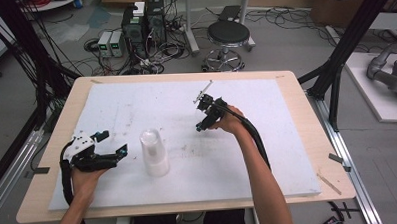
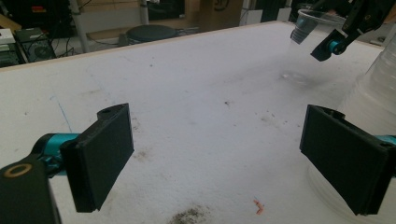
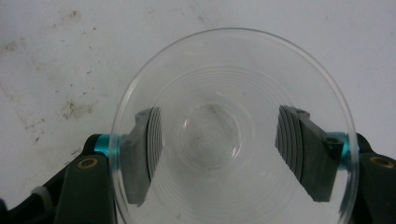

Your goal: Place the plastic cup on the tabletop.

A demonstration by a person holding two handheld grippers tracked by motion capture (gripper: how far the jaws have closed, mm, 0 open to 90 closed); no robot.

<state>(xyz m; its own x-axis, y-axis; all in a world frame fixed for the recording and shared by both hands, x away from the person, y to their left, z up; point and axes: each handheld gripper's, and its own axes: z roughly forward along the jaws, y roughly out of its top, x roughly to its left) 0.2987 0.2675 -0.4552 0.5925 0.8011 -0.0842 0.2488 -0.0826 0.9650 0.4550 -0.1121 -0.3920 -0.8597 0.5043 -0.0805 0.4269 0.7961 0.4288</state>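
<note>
The table (image 1: 307, 138), a pale wooden top, carries a white foam sheet (image 1: 238, 155) that covers nearly all of it and is speckled with dirt marks. On the sheet, at about seven o'clock from its middle, a stack of clear plastic cups (image 1: 154, 152) stands upside down; in the left gripper view its ribbed side (image 2: 373, 88) rises at three o'clock, just beyond the right-hand jaw. The left gripper (image 1: 110, 145) sits in the person's left hand (image 1: 86, 178) at eight o'clock on the sheet, just beside the stack at its nine o'clock side but not touching it; its jaws stand wide apart with bare foam between them. The right gripper (image 1: 202, 114) is held in the right hand (image 1: 229, 123) at about one o'clock from the sheet's middle, well apart from the stack, raised above the foam. Its jaws are closed on a single clear cup (image 3: 233, 135), one pad on each side of the wall, and that view looks straight down into the cup's open mouth, with the foam seen through its base. From the left gripper view the same cup (image 2: 310, 25) appears at one o'clock, tilted, clear of the sheet.
</note>
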